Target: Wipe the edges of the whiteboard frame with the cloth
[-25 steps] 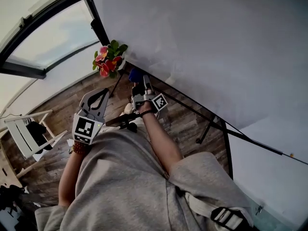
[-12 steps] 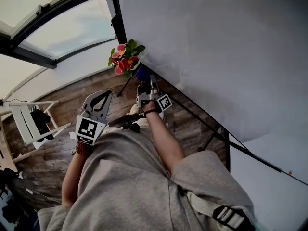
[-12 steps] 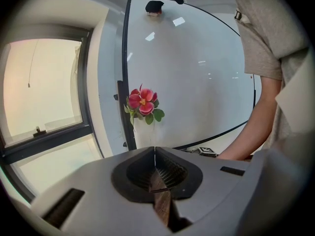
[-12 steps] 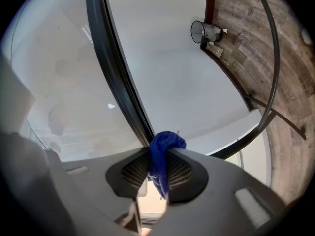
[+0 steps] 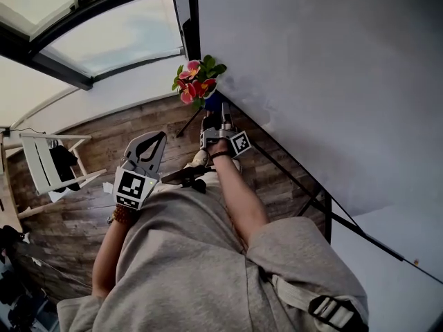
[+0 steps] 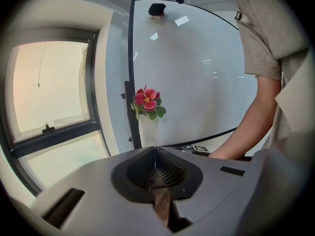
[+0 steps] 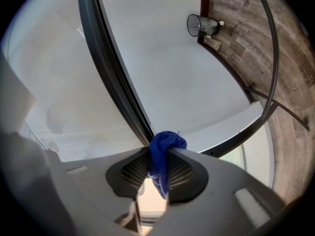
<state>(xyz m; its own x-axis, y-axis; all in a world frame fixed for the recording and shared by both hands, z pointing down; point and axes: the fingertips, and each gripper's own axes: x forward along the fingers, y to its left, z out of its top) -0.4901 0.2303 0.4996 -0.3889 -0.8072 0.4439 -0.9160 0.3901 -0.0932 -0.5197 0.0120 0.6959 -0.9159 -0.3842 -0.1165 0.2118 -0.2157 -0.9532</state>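
Observation:
The whiteboard (image 5: 325, 75) fills the upper right of the head view, and its dark frame (image 5: 191, 19) runs down to a corner by a bunch of flowers (image 5: 196, 81). My right gripper (image 5: 217, 116) is shut on a blue cloth (image 5: 213, 102) held at the frame's lower edge, just beside the flowers. In the right gripper view the cloth (image 7: 167, 140) bulges out between the jaws of the right gripper (image 7: 158, 151) and touches the dark frame (image 7: 110, 68). My left gripper (image 5: 157, 137) hangs apart over the floor, shut on nothing, as the left gripper (image 6: 155, 149) view confirms.
Pink and red flowers (image 6: 147, 100) in a white vase stand at the board's corner. An eraser (image 6: 157, 9) sits on the board. Black stand legs (image 5: 304, 185) cross the wooden floor (image 5: 76, 220). A white chair (image 5: 48, 164) is at the left, below a window (image 5: 104, 33).
My right gripper has slid the cloth along the frame's lower edge toward the corner by the flowers. The left gripper stays shut and has barely moved.

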